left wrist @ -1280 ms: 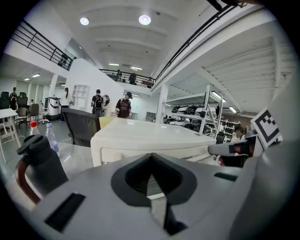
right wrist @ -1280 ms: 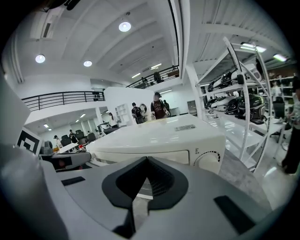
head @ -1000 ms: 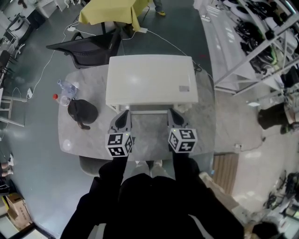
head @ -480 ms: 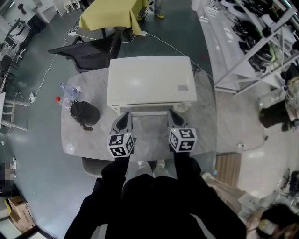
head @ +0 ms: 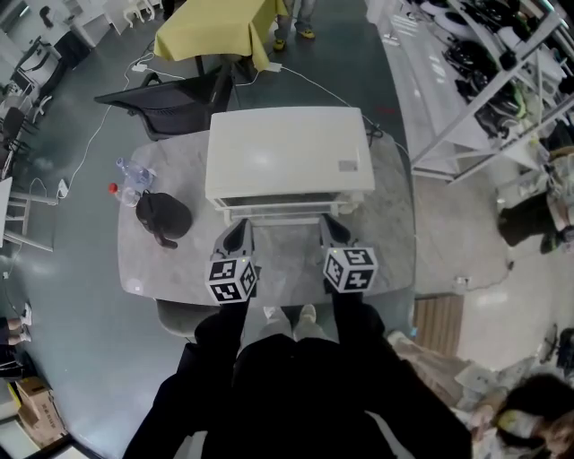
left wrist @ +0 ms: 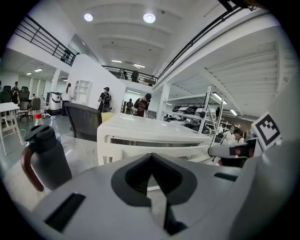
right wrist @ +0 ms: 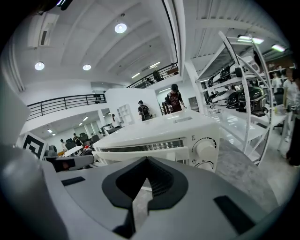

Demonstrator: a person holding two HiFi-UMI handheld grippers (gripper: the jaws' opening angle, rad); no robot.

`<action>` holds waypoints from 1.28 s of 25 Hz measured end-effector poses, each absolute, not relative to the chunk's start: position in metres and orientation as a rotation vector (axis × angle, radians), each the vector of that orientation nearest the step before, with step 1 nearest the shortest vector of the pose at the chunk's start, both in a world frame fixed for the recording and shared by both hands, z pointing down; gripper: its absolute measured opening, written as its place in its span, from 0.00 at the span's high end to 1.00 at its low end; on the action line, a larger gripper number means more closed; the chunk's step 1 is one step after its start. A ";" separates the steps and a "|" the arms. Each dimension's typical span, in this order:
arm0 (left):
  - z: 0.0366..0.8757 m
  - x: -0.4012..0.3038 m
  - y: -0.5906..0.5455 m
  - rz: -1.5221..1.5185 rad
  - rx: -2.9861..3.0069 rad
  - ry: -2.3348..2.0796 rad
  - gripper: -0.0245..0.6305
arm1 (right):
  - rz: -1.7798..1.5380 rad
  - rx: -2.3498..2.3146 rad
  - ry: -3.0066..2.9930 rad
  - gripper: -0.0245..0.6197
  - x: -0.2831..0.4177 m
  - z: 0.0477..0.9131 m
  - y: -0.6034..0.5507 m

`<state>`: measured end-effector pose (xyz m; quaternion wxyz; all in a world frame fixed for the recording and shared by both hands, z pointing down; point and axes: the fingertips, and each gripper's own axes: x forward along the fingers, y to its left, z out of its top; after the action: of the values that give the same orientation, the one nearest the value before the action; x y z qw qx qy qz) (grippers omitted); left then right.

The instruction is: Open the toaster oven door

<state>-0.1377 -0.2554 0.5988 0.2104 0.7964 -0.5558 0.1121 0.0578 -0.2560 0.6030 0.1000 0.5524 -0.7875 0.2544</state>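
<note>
A white toaster oven (head: pixel 287 152) stands on a grey marble table (head: pixel 395 224), its front toward me. Its door (head: pixel 285 213) is tipped a little open at the top, with a dark gap above it. My left gripper (head: pixel 236 231) and right gripper (head: pixel 332 226) sit side by side just in front of the door handle, both shut with nothing between the jaws. I cannot tell whether the tips touch the handle. In the left gripper view the oven (left wrist: pixel 150 133) is close ahead of the left gripper (left wrist: pixel 151 187). The right gripper view shows the oven's knobs (right wrist: pixel 205 149) beyond the right gripper (right wrist: pixel 140 197).
A black jug (head: pixel 160 215) and a clear water bottle (head: pixel 128 170) stand on the table left of the oven. A black chair (head: pixel 170 90) and a yellow-covered table (head: pixel 215 22) lie behind it. White shelving (head: pixel 502 81) runs along the right. The table's near edge (head: pixel 269 291) is at my knees.
The oven door has tipped slightly outward, so a dark gap now shows along its top. Both grippers stay close in front of the handle, hardly shifted.
</note>
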 end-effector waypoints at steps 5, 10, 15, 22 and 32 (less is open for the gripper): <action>0.601 -0.137 -0.251 0.316 2.212 -1.545 0.96 | 0.765 1.627 -2.330 0.96 0.058 0.605 -0.251; 0.602 -0.137 -0.243 0.316 2.205 -1.545 0.96 | 0.770 1.622 -2.334 0.96 0.059 0.607 -0.244; 0.606 -0.138 -0.237 0.306 2.197 -1.534 0.96 | 0.775 1.612 -2.335 0.96 0.057 0.611 -0.239; 0.611 -0.139 -0.228 0.295 2.176 -1.512 0.96 | 0.791 1.612 -2.323 0.96 0.057 0.616 -0.229; 0.617 -0.139 -0.213 0.315 2.159 -1.495 0.96 | 0.810 1.597 -2.297 0.96 0.059 0.622 -0.214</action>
<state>-0.1388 -0.2131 0.6173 0.2456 0.7912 -0.5480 0.1156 0.0586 -0.2137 0.6219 0.1144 0.5447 -0.7835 0.2762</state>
